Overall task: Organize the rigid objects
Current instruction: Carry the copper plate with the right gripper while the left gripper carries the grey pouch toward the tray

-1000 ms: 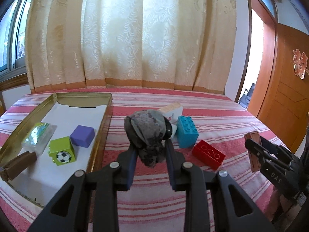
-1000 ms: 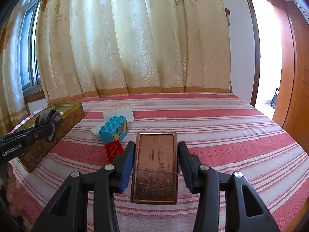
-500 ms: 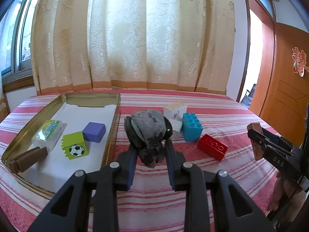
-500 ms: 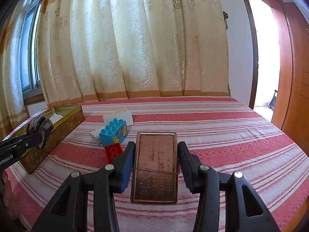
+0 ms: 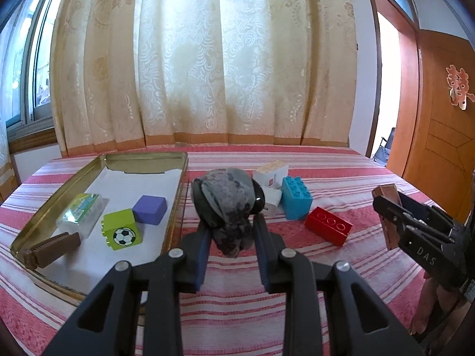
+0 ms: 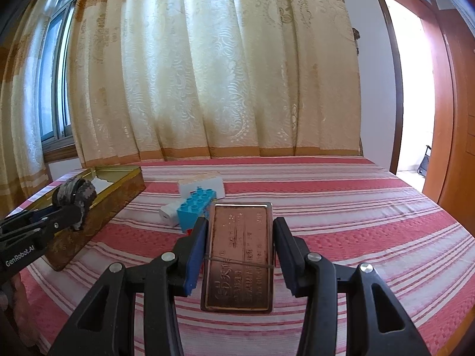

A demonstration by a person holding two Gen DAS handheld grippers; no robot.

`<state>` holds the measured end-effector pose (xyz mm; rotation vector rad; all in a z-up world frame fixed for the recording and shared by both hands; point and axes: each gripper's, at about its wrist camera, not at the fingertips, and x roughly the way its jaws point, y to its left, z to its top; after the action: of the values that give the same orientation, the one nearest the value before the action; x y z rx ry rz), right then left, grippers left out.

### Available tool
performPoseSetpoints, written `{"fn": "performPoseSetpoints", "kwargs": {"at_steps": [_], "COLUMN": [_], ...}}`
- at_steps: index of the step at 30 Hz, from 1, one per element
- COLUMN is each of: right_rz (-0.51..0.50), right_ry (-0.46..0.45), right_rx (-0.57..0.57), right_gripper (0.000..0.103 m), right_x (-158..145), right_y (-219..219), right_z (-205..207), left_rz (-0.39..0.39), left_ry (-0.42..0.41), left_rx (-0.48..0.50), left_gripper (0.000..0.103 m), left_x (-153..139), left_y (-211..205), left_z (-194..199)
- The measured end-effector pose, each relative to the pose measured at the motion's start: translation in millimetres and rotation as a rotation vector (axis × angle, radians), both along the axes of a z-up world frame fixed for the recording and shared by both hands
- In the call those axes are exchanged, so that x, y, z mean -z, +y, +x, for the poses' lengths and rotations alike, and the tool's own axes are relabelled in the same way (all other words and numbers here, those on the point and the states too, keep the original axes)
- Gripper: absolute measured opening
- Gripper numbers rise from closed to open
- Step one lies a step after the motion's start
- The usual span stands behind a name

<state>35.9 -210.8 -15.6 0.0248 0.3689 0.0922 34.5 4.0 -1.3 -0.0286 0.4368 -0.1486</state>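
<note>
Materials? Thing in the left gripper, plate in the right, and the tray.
Left gripper: grey bundle, seemingly soft mottled fabric, creased. Right gripper: copper-toned plate, likely metal, embossed characters, dull sheen. Tray: probably brass-coloured tin, thin reflective walls.

Glossy metal tray (image 5: 74, 184), prob. plastic bricks (image 5: 328, 229)

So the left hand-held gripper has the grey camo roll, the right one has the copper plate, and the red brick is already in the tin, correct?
Not quite. In the left wrist view the red brick lies on the striped cloth, outside the tin. The left hand-held gripper does hold the grey camo roll, and the right hand-held gripper the copper plate.
</note>
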Motion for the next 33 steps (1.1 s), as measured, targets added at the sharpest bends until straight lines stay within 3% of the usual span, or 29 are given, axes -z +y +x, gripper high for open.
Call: {"fn": "performPoseSetpoints", "kwargs": {"at_steps": [33], "right_rz": [-0.032], "right_ry": [-0.034], "right_rx": [-0.072], "right_gripper": [0.048], "right_x": [0.4], "right_y": [44.3], "right_z": [-8.5], "left_rz": [0.015], "left_ry": [-0.068], "left_rx": [-0.041], "left_gripper": [0.027], "left_x": [-1.7], "left_y": [11.5], "left_z": [-13.0]}}
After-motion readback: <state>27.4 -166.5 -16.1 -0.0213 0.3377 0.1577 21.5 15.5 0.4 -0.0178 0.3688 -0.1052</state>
